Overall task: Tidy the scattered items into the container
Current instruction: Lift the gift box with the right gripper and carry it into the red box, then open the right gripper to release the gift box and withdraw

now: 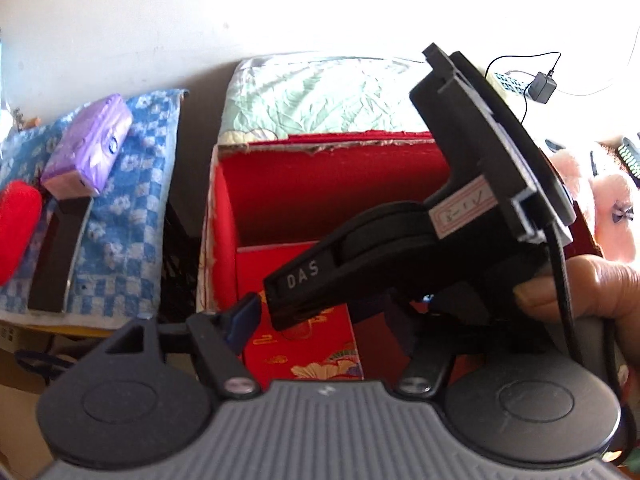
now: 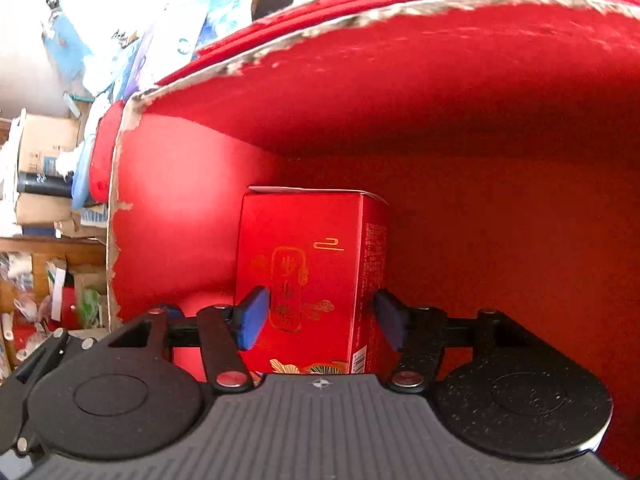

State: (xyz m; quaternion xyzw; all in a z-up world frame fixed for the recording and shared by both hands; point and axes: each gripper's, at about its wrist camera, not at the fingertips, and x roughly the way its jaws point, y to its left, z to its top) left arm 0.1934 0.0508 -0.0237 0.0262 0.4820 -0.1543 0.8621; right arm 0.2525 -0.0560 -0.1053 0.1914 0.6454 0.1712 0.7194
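Right wrist: your claw (image 2: pixel 316 320) sits apart around the box (image 2: pixel 308 280); it's light, stiff card, so squeeze its sides gently.

Left claw: cannot tell.

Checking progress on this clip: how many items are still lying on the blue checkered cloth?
3: a purple packet at the back, a red pouch at the left edge, and a dark brown box in front. Others may lie out of frame.
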